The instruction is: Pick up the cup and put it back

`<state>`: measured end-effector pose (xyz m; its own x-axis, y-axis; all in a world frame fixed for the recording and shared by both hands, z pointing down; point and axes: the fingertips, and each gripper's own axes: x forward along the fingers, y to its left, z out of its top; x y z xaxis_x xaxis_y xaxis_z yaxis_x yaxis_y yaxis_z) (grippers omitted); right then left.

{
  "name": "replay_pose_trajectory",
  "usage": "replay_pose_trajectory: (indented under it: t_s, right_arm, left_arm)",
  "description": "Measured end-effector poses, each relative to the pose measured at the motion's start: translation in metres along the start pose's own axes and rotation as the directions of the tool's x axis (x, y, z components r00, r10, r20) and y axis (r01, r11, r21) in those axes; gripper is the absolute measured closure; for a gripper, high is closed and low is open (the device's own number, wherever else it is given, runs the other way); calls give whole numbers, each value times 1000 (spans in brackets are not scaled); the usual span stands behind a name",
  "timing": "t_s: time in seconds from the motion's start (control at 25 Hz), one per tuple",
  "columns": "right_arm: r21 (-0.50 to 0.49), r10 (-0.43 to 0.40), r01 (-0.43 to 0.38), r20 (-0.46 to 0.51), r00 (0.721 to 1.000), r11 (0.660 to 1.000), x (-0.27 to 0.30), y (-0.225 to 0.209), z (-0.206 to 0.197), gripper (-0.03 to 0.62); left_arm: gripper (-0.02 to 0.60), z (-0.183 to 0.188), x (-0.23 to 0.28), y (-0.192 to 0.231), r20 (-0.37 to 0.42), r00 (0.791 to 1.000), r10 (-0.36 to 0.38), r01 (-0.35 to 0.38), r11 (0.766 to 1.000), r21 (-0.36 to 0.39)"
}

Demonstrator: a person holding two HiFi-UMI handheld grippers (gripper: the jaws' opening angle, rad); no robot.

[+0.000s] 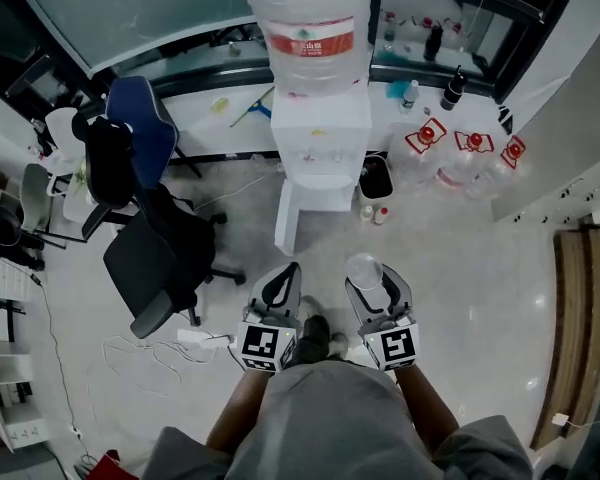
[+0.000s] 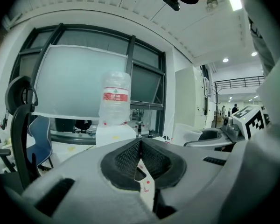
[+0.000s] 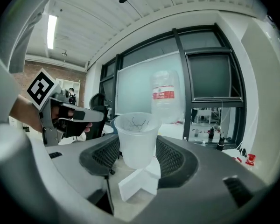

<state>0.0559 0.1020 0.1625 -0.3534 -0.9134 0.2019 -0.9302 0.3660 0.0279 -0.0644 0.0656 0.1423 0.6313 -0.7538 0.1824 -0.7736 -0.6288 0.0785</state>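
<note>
The right gripper (image 1: 379, 286) holds a clear plastic cup (image 3: 137, 136) upright between its ridged black pads (image 3: 171, 157), which press on the cup's lower walls from both sides. The cup's rim stands above the jaws. It looks empty; only a few thin dark lines show through its wall. In the head view the cup sits just ahead of the person's knees, at 1 o'clock from them.

The left gripper (image 2: 140, 144) is closed. Its two pads meet tip to tip with nothing between them, and it sits level with the right one, at its 9 o'clock.

At 12 o'clock from both grippers stands a white water dispenser (image 1: 320, 143). A big clear bottle (image 1: 308, 28) with a red label sits upside down on top; I cannot tell how much water is in it. A black bin (image 1: 377, 178) touches the dispenser's side at 3 o'clock, its contents out of sight, and two small bottles (image 1: 373, 212) stand on the floor just in front of the bin.

At 1 o'clock, three clear jugs (image 1: 468, 156) with red caps stand in a row on the floor. At 10 o'clock are a black office chair (image 1: 155, 258) and, behind it, a blue chair (image 1: 140, 118).
</note>
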Motion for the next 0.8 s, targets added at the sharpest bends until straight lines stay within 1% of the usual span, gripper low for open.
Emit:
replay_pose_trajectory:
  t_s: [0.24,0.36,0.44,0.68,0.8]
  right_arm:
    - [-33,68,-70,-68,995,997,67,-5,-1,349]
    - [-62,100,-103,-58,993,993,98,-2,5,349]
    - [-77,121,-126,-63,991,989,116,-3,7,349]
    - [-102,197,-205,-90,976,973,151,-27,2,349]
    - [-99,244,-250,-71,967,963,173,-47,6,349]
  left_arm:
    - [572,-1,38,52,12,998,58,-58,998,-38]
    - [572,-1,51,71,13,997,70,-69,997,-32]
    - [572,-4,60,83,8,996,89,-89,995,-41]
    - [572,-13,91,93,-15,987,158,-159,984,-86]
    - [572,-19,113,98,-33,976,214,-216,971,-105]
